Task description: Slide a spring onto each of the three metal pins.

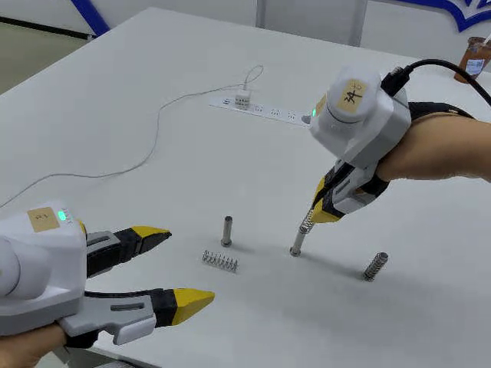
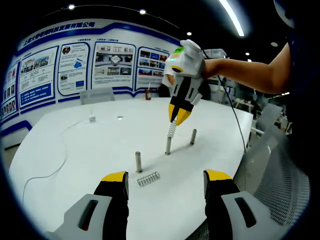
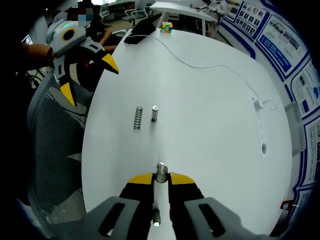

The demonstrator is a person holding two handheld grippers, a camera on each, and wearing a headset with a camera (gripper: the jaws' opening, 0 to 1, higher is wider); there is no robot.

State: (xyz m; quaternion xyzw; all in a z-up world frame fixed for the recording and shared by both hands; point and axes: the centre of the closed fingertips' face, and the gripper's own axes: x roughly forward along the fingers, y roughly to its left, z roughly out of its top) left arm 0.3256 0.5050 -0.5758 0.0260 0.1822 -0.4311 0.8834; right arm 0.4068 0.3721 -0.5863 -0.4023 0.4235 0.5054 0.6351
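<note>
Our right gripper [image 1: 316, 217] pinches a spring [image 1: 307, 225] onto the top of the middle pin [image 1: 296, 245]. We count three pins and three springs. A loose spring [image 1: 220, 261] lies beside the bare pin [image 1: 227, 231]; another spring [image 1: 375, 266] sleeves the third pin [image 1: 382, 255]. Our left gripper [image 1: 186, 263] is spread, empty. The right gripper view shows both jaws touching the held spring.

Nothing readable — sticker [image 1: 352, 95] on the right gripper [image 1: 314, 218] and wall posters [image 2: 75, 65] too blurred

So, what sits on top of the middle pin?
A spring, gripped by the right tongs, at its tip. The top end of the pin is covered by the spring.
</note>
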